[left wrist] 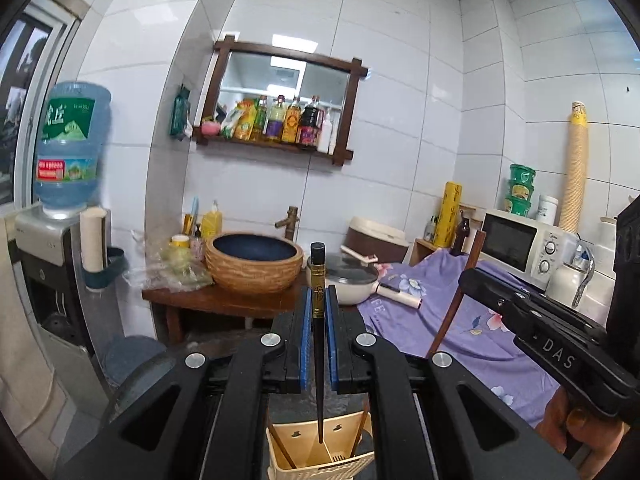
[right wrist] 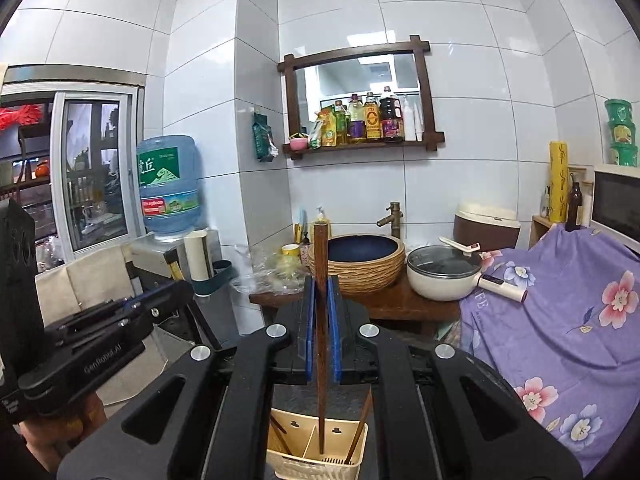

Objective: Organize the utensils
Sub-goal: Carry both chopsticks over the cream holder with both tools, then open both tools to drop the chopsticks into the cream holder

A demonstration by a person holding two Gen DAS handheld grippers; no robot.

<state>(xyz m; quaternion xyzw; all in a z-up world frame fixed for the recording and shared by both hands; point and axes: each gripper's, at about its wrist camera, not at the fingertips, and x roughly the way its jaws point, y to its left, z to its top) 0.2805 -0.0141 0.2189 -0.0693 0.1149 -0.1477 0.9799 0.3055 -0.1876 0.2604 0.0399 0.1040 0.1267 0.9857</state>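
My left gripper (left wrist: 319, 300) is shut on a black chopstick with a gold band (left wrist: 319, 280), held upright, its thin tip down inside a cream utensil holder (left wrist: 320, 446) below. My right gripper (right wrist: 321, 292) is shut on a brown wooden chopstick (right wrist: 320, 264), also upright, its tip down in the cream holder (right wrist: 316, 446). Other brown chopsticks (right wrist: 360, 428) lean in the holder's compartments. The right gripper's body shows at the right of the left wrist view (left wrist: 532, 320); the left gripper's body shows at the left of the right wrist view (right wrist: 100, 328).
A wooden stand carries a woven basin (left wrist: 254, 262) with a brass tap and a white lidded pot (left wrist: 354, 282). A purple flowered cloth (right wrist: 560, 320) covers the surface at right, by a microwave (left wrist: 520, 246). A water dispenser (left wrist: 68, 148) stands left.
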